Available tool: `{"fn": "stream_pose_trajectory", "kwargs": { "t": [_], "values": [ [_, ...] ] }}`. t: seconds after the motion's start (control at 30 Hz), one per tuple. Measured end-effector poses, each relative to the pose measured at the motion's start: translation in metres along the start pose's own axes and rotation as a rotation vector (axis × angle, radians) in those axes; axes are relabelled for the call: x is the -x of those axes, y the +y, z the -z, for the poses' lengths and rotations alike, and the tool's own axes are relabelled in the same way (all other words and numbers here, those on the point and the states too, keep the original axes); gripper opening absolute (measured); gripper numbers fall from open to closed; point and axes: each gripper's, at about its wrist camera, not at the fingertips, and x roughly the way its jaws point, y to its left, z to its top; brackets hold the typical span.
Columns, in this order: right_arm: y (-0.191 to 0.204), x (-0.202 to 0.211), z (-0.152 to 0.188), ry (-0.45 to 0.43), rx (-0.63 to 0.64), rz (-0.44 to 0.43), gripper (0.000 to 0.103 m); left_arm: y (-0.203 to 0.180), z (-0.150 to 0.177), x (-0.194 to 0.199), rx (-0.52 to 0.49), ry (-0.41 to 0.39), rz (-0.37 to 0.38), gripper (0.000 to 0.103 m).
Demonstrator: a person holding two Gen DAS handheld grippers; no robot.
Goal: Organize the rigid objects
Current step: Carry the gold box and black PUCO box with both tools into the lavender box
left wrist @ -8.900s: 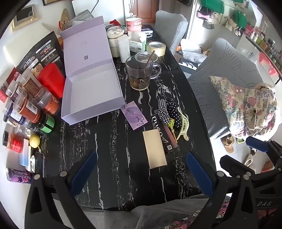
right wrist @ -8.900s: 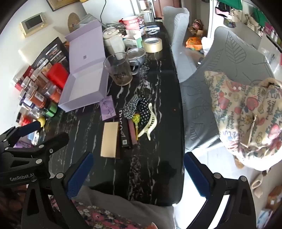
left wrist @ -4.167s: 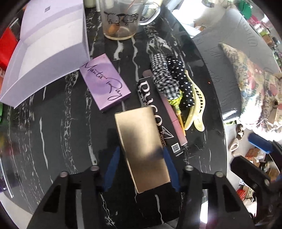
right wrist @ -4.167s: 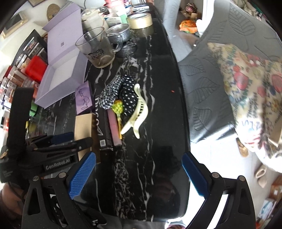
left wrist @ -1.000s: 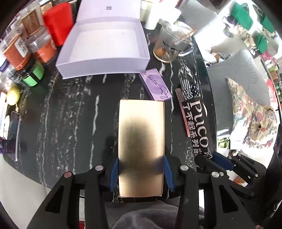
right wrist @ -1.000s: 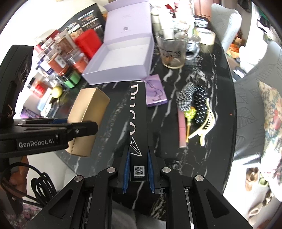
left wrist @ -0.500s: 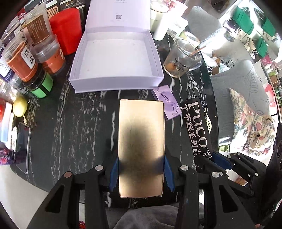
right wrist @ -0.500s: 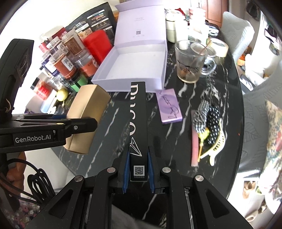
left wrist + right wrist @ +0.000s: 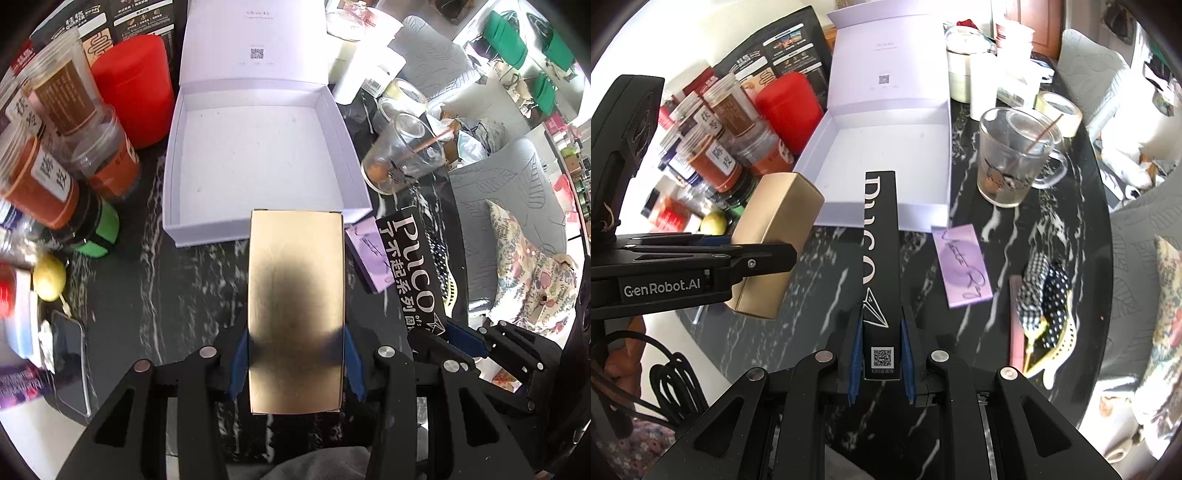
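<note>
My left gripper (image 9: pixel 295 363) is shut on a flat gold box (image 9: pixel 296 306), held above the black marble table just short of the open lilac box (image 9: pixel 258 155). The gold box (image 9: pixel 775 243) also shows at the left of the right wrist view. My right gripper (image 9: pixel 881 360) is shut on a long narrow black box (image 9: pixel 881 243) with white lettering; its far end reaches over the near wall of the lilac box (image 9: pixel 882 162). The black box (image 9: pixel 412 269) appears at the right in the left wrist view. A small purple card box (image 9: pixel 962 269) lies on the table.
Spice jars (image 9: pixel 55 162) and a red canister (image 9: pixel 135 92) stand left of the lilac box. A glass mug (image 9: pixel 1015 158) and a tape roll (image 9: pixel 1058 110) stand to its right. A hair clip with dotted cloth (image 9: pixel 1045 306), a pink stick (image 9: pixel 1015 321) and a phone (image 9: pixel 70 354) lie on the table.
Both grippers have moved forward over the table with their boxes, closer to the open lilac box. The grips have not changed.
</note>
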Motion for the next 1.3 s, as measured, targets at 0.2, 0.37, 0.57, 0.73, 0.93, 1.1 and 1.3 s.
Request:
{"fn": "stream_pose_trajectory", "kwargs": {
  "t": [0.2,0.37,0.57,0.73,0.93,1.1,1.3],
  "values": [
    [0.006,-0.014,-0.026,0.007,-0.010,0.012,0.018,0.017,-0.021,-0.010,-0.005,0.020,0.005,0.043],
    [0.008,-0.030,-0.047,0.021,-0.023,0.019,0.018,0.030,-0.043,-0.021,-0.009,0.038,0.008,0.043],
    [0.008,-0.052,-0.075,0.041,-0.022,0.028,0.018,0.045,-0.071,-0.035,-0.006,0.044,0.005,0.043],
    [0.003,-0.069,-0.096,0.052,-0.024,0.039,0.018,0.053,-0.090,-0.050,0.002,0.064,0.024,0.043],
    [-0.006,-0.090,-0.114,0.072,-0.029,0.052,0.018,0.058,-0.112,-0.065,-0.004,0.069,0.031,0.043],
    [-0.012,-0.107,-0.128,0.079,-0.039,0.053,0.018,0.066,-0.130,-0.079,-0.004,0.069,0.029,0.043],
    [-0.018,-0.129,-0.144,0.086,-0.050,0.050,0.018,0.074,-0.151,-0.093,-0.010,0.067,0.022,0.043]
  ]
}}
